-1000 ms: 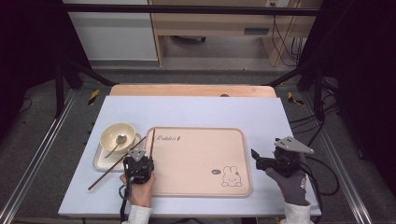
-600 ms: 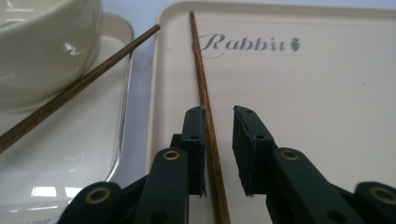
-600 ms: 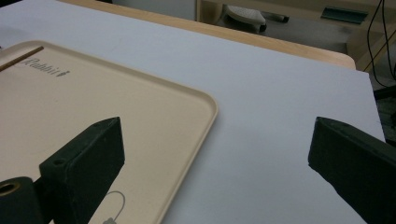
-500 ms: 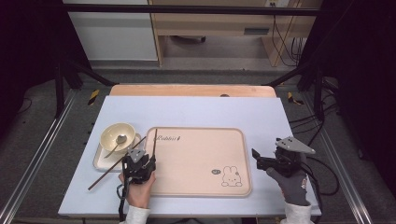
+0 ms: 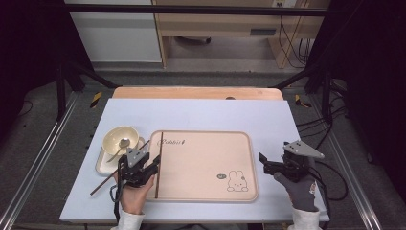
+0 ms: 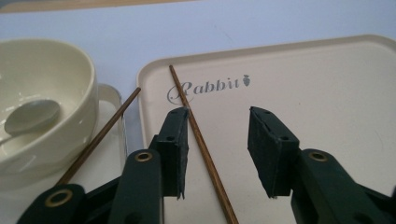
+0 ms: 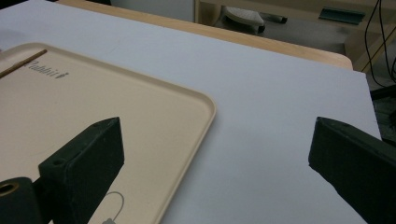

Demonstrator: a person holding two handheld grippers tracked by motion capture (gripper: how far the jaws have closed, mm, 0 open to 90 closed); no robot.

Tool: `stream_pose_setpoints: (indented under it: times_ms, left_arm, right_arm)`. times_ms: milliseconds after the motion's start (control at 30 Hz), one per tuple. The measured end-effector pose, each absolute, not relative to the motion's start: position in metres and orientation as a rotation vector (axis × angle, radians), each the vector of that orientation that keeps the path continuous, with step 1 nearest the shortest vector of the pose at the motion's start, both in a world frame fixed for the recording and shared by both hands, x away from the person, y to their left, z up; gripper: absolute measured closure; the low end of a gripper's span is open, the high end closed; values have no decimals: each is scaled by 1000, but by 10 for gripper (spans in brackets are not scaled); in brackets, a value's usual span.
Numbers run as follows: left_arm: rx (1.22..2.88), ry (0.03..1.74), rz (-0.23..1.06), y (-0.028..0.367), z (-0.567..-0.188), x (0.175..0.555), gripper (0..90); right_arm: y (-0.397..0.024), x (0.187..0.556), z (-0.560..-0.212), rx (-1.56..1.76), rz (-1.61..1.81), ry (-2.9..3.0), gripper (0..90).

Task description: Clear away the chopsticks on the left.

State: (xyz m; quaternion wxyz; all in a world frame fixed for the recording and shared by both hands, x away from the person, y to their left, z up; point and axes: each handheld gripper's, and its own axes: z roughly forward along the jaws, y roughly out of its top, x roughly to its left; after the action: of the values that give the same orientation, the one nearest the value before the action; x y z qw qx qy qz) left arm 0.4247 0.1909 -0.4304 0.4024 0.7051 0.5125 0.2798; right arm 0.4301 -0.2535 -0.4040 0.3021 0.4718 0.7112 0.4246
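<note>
Two brown chopsticks matter here: one chopstick (image 5: pixel 116 167) lies slanted by the cream bowl (image 5: pixel 120 139) with its spoon (image 5: pixel 118 146) on the small dish (image 5: pixel 104 164), and the other chopstick (image 5: pixel 159 163) lies flat near the left edge of the rabbit tray (image 5: pixel 206 163). The left gripper (image 5: pixel 154 166) has just been opening, the tray chopstick lies free between its jaws, and I think it should lift straight up so it does not bump the stick. Far right, the right gripper (image 5: pixel 261 160) waits wide open, holding nothing.

The tray (image 6: pixel 327 88) reads "Rabbit" beside a carrot sign.
</note>
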Motion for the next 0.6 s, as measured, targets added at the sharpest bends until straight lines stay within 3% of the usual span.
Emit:
stream_pose_setpoints:
  times_ms: [600]
  left_arm:
    - [1949, 1116, 665, 227, -425, 417, 410]
  right_arm:
    - [-256, 430, -403, 1255, 1131, 1876, 34]
